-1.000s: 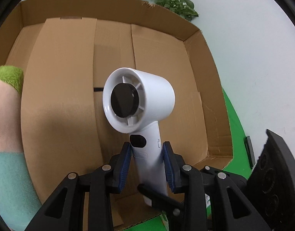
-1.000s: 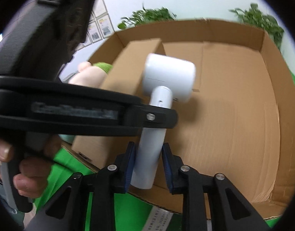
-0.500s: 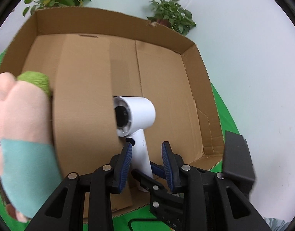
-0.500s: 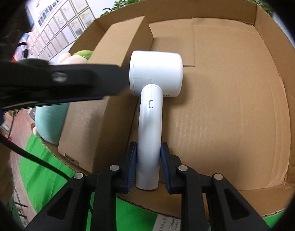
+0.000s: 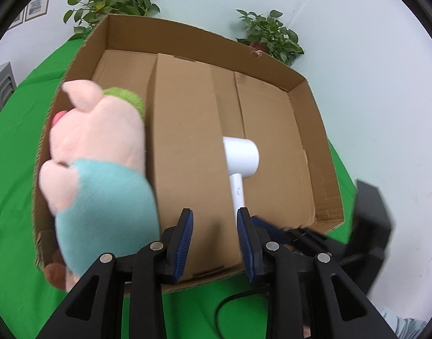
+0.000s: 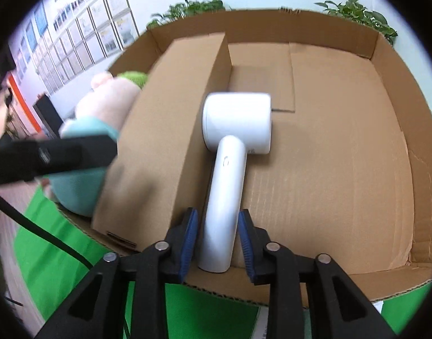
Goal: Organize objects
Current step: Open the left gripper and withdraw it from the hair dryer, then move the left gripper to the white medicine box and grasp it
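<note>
A white hair dryer [image 6: 233,147] lies in the right compartment of a big cardboard box [image 6: 343,169], beside the upright cardboard divider [image 6: 173,130]. My right gripper [image 6: 218,234] has its jaws parted around the dryer's handle, with small gaps on both sides. The dryer also shows in the left wrist view [image 5: 240,159]. My left gripper [image 5: 214,237] is open and empty, pulled back above the box's near edge. A pink plush pig in a teal shirt [image 5: 100,163] sits in the left compartment.
The box [image 5: 326,152] stands on a green cloth [image 5: 12,147]. Potted plants [image 5: 268,35] stand behind it against a pale wall. The left gripper's black body [image 6: 46,155] reaches across the left of the right wrist view. A black cable [image 6: 41,234] hangs there.
My left gripper let go of the dryer and drew back and up. The right gripper lowered the dryer into the right compartment and its jaws opened slightly off the handle.
</note>
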